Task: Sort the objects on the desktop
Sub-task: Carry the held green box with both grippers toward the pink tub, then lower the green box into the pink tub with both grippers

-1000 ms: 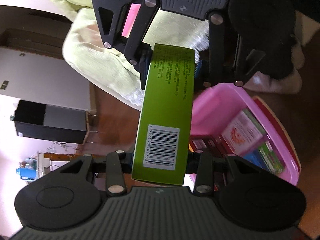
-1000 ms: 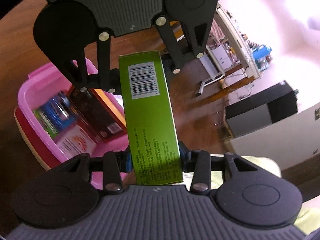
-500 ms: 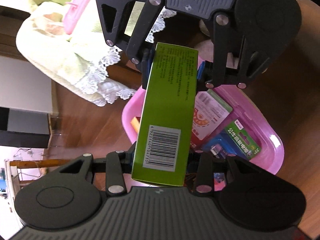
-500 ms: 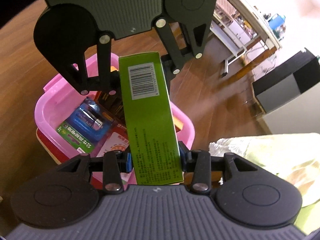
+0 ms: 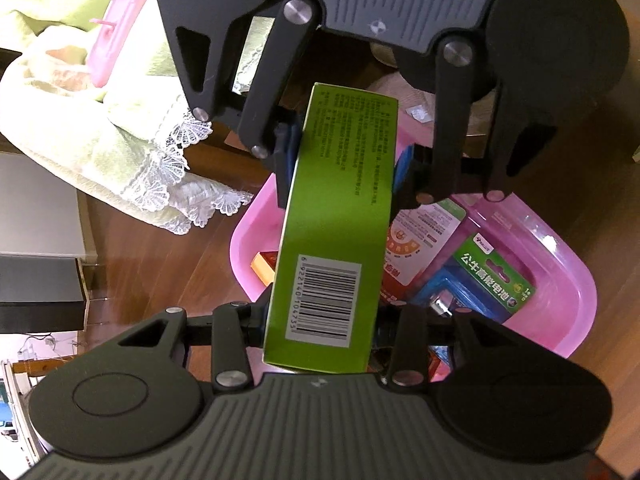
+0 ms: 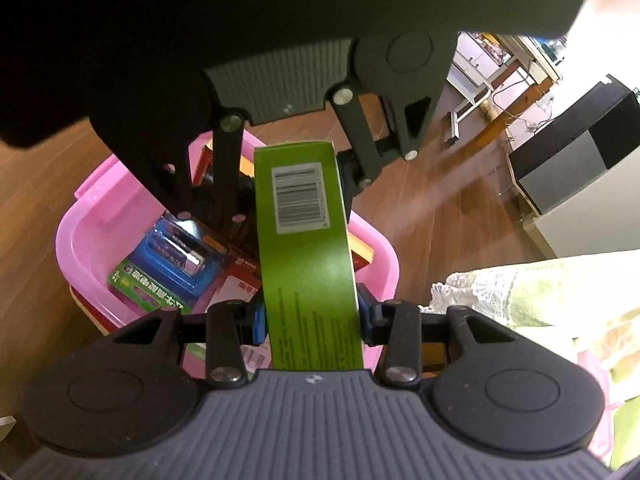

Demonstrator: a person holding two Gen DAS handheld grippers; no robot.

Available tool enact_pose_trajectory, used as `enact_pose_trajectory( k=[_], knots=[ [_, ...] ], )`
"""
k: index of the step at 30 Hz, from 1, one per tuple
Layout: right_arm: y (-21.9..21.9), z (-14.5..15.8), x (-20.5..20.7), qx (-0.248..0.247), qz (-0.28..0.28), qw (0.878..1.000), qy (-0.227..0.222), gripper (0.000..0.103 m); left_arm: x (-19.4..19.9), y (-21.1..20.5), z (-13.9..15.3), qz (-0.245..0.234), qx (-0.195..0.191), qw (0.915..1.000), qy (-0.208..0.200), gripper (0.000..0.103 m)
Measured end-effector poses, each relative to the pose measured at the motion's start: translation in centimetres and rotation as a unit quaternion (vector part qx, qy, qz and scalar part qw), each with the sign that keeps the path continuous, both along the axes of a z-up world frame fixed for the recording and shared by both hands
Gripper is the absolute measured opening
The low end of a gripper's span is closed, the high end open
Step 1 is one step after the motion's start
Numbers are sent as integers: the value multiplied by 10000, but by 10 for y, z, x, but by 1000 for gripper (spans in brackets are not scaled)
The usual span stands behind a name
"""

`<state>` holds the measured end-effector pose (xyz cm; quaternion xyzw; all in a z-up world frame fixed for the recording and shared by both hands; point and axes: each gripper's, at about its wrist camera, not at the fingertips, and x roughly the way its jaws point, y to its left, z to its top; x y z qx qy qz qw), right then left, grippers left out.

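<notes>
A long green box [image 5: 332,240] with a barcode label is held at both ends. My left gripper [image 5: 320,320] is shut on the barcode end. My right gripper [image 5: 346,156] is shut on the printed end, its blue pads pressed to the box sides. In the right wrist view the green box [image 6: 304,248] runs from my right gripper [image 6: 312,320] up to the left gripper [image 6: 298,184]. The box hangs over a pink bin [image 5: 576,280], also seen in the right wrist view as the pink bin [image 6: 72,240]. A green-and-blue battery pack [image 5: 492,276] and a white-and-red packet [image 5: 416,236] lie inside.
A pale green cloth with a lace edge [image 5: 100,120] lies beside the bin, with a pink plastic piece [image 5: 116,28] on it. The bin stands on a brown wooden surface [image 6: 420,208]. A black and grey cabinet [image 6: 580,152] stands further off.
Both grippers have carried the green box from beside the pink bin to above its inside. The bin now looks nearer, and the left gripper looms larger in the right wrist view.
</notes>
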<state>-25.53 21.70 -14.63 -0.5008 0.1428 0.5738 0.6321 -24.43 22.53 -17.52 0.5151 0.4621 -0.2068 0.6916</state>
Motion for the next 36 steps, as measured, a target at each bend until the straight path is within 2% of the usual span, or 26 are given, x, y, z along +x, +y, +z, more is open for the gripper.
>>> enact_pose_trajectory(
  k=[6, 11, 20, 25, 30, 36],
  knots=[
    [-1, 4, 0, 16, 36, 9998, 200, 37, 2, 9, 0, -18, -173, 9998, 88, 47],
    [0, 7, 2, 19, -65, 9992, 384, 37, 12, 16, 1, 201, -285, 9994, 31, 53],
    [-2, 6, 8, -23, -266, 9978, 609, 36, 8, 29, 4, 1039, -756, 9912, -319, 56],
    [1, 6, 11, -88, -402, 9967, 701, 36, 9, 40, 8, 1515, -832, 9836, -506, 56],
    [6, 6, 22, -179, -773, 9915, 1030, 36, -1, 41, 11, 1914, -973, 9749, -594, 56],
    [15, 3, 46, -302, -1472, 9771, 1506, 36, -6, 28, 2, 1985, -1183, 9716, -509, 56]
  ],
)
